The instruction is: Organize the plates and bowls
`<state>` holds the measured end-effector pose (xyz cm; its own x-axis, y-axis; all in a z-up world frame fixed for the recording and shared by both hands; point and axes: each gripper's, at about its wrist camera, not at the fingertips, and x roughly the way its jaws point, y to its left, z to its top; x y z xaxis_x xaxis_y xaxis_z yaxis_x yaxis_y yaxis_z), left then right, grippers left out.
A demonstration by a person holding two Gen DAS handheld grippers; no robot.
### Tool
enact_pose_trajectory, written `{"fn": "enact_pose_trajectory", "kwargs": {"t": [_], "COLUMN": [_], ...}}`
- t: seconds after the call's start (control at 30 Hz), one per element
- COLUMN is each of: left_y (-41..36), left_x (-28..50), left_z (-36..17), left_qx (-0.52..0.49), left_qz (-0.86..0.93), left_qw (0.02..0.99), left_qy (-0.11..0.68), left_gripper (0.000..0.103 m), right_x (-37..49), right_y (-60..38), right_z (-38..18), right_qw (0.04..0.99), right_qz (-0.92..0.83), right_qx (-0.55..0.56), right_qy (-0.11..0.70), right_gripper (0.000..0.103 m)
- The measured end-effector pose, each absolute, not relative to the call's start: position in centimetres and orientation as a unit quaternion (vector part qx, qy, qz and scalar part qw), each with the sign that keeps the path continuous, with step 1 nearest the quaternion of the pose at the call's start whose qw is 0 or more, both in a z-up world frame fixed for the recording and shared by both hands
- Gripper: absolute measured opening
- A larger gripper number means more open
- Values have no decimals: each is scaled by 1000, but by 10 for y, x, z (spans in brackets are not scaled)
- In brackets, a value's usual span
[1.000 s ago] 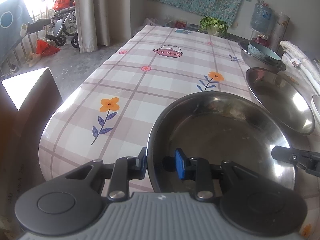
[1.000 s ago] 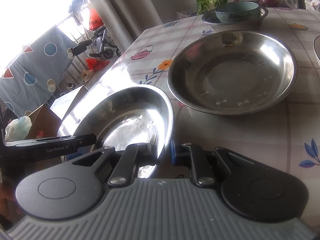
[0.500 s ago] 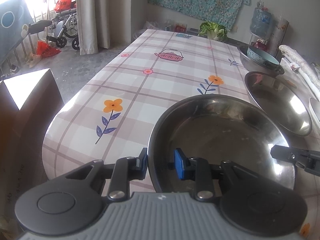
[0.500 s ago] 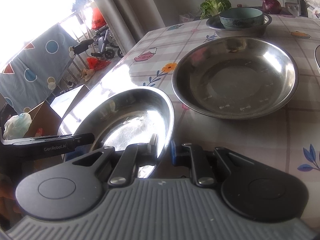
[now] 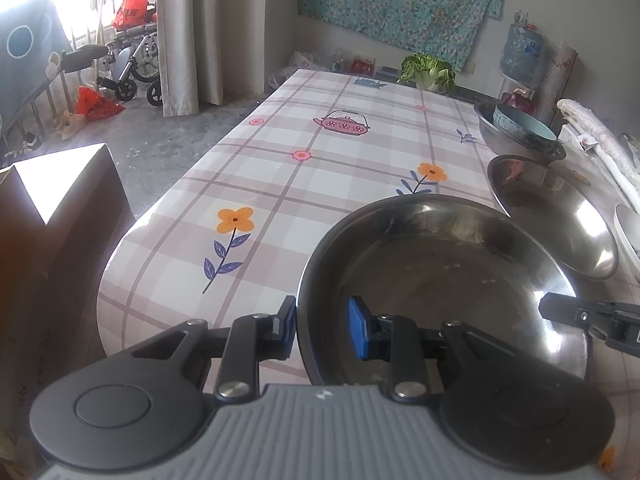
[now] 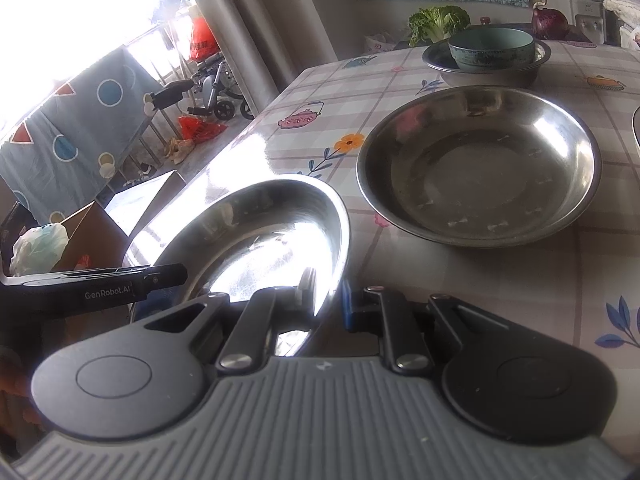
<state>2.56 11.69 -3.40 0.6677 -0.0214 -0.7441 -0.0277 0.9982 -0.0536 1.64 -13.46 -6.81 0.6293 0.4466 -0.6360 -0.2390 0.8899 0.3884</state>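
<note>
Two claws are on one pan, and that has not changed over the last second.

1. Left claw (image 5: 322,326): set narrow on the pan's near-left rim, one pad outside the wall and the blue pad inside. The grip is as it was a second ago.

2. Pan (image 5: 440,280): steel, shallow and empty. It sits at the near edge of the counter (image 5: 320,168), towards the near left corner. Its place between the two claws is unchanged. Against the cloth pattern the left view has drifted only slightly. Whether its base is clear of the counter cannot be confirmed; the right view shows it tilted, which suggests it is carried.

3. Right claw (image 6: 326,304): almost fully closed, pinching the thin rim on the opposite side of the pan. No change noted.

4. Second pan (image 6: 480,168): the same kind and empty, resting flat further in along the counter, just beyond the held pan and apart from it. Not moved.

5. Far end: a teal bowl (image 6: 492,46) sits inside a steel bowl (image 6: 486,74), already nested. Not moved.

Assessment: almost nothing has shifted, so the step in hand is a steady two-claw hold, not yet a transfer. The likely aim is to nest the held pan in the second pan. That calls for a level carry over its rim. The smooth rim could slip in so thin a pinch, and steel on steel may slide on contact.
</note>
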Motion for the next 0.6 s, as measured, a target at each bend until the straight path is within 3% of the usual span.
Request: {"fn": "enact_pose_trajectory", "kwargs": {"t": [0.6], "left_y": [107], "left_x": [25], "left_z": [-6], "left_qx": [-27], "left_qz": [-11], "left_qw": [926], "left_qy": [376], "left_gripper": [29], "right_x": [2], "right_y": [-145], "right_z": [-46], "right_qw": [906], "right_qz": [193], "right_qx": [139], "right_qy": [350], "right_gripper": [13]}}
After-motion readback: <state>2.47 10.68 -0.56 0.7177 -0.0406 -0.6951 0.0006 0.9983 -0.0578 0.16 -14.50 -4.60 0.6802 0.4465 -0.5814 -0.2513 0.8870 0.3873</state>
